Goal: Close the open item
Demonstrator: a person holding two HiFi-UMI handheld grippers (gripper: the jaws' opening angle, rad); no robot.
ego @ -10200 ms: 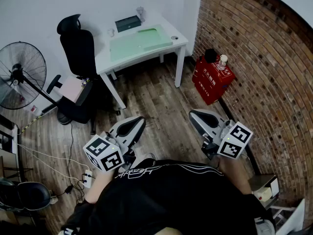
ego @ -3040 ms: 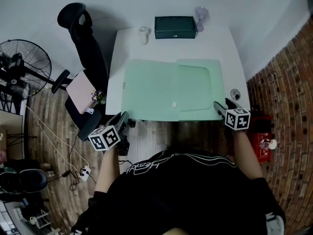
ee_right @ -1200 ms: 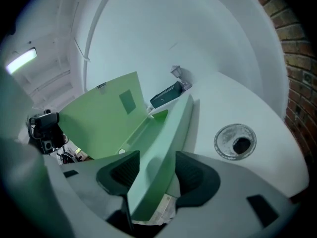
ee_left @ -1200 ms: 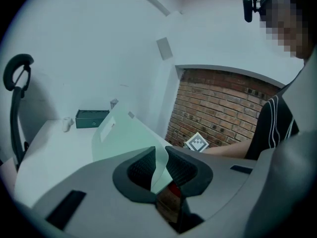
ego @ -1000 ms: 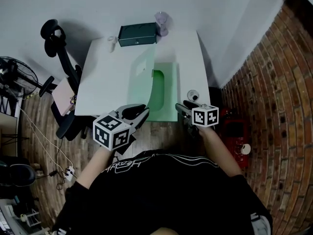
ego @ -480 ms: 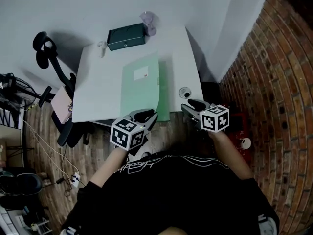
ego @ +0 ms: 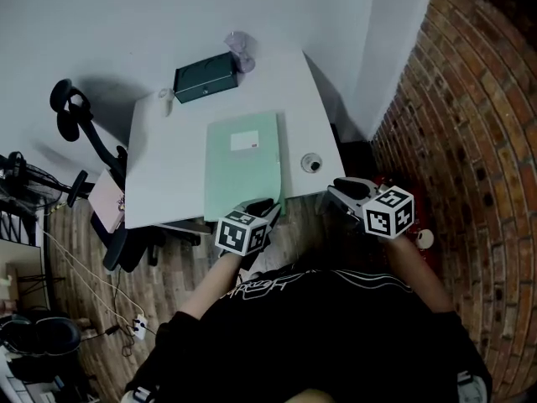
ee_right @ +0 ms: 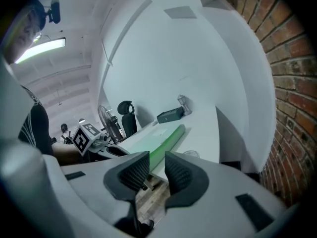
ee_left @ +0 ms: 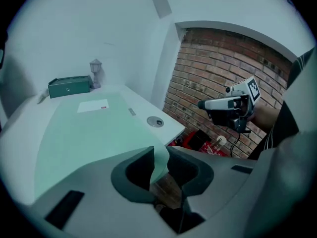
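A light green folder (ego: 243, 164) lies flat and closed on the white desk (ego: 168, 166), with a white label on its cover. My left gripper (ego: 262, 206) is at the folder's near right corner. In the left gripper view that corner (ee_left: 159, 155) sits between the jaws, which are opening, with a gap beside the thin cover. My right gripper (ego: 336, 190) hovers off the desk's near right edge. Its jaws (ee_right: 157, 162) are closing to a narrow gap with nothing between them; the folder (ee_right: 166, 138) lies beyond.
A dark green box (ego: 201, 78) and a clear glass (ego: 240, 51) stand at the desk's far edge. A round cable grommet (ego: 311, 163) sits right of the folder. An office chair (ego: 80, 133) stands left; a brick wall (ego: 470, 99) runs along the right.
The folder's cover, upright a second ago, has come down flat. My left gripper followed it to the near right corner. The right gripper's jaws have narrowed.
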